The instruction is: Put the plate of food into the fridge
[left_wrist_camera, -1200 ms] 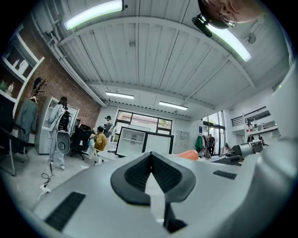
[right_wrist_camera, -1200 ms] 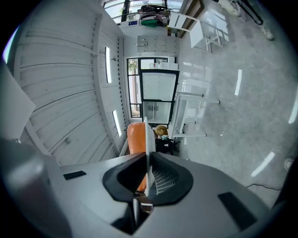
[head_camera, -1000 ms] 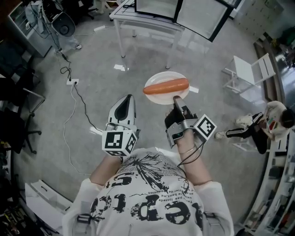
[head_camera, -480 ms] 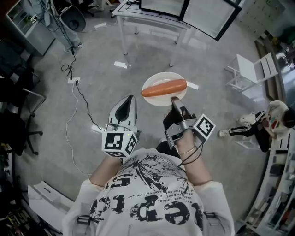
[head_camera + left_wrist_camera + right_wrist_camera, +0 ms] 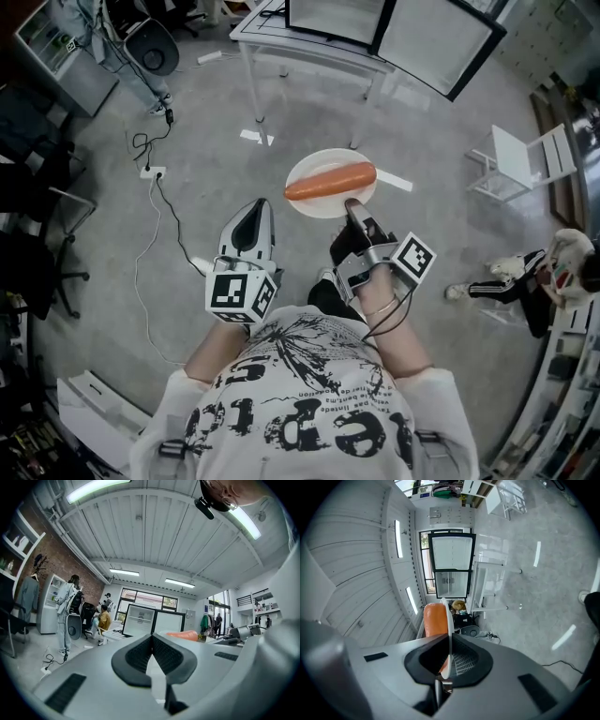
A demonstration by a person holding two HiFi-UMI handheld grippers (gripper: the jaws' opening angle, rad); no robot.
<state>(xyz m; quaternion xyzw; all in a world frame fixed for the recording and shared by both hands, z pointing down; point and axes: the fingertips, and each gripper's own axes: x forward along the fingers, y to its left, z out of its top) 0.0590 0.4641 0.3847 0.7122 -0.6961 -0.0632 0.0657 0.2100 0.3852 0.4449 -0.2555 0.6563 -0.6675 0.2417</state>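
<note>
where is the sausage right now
In the head view the sausage lies across the white plate in the upper middle, just ahead of the right gripper, which pinches the plate's near rim.

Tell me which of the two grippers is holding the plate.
The right gripper: its jaws, which have just been closing, grip the near rim of the white plate with the orange sausage. The left gripper is shut on nothing.

Glossy smooth white plate (image 5: 330,157), smooth orange sausage (image 5: 330,181), matt mottled grey concrete floor (image 5: 187,122), printed cloth shirt (image 5: 309,394).
</note>
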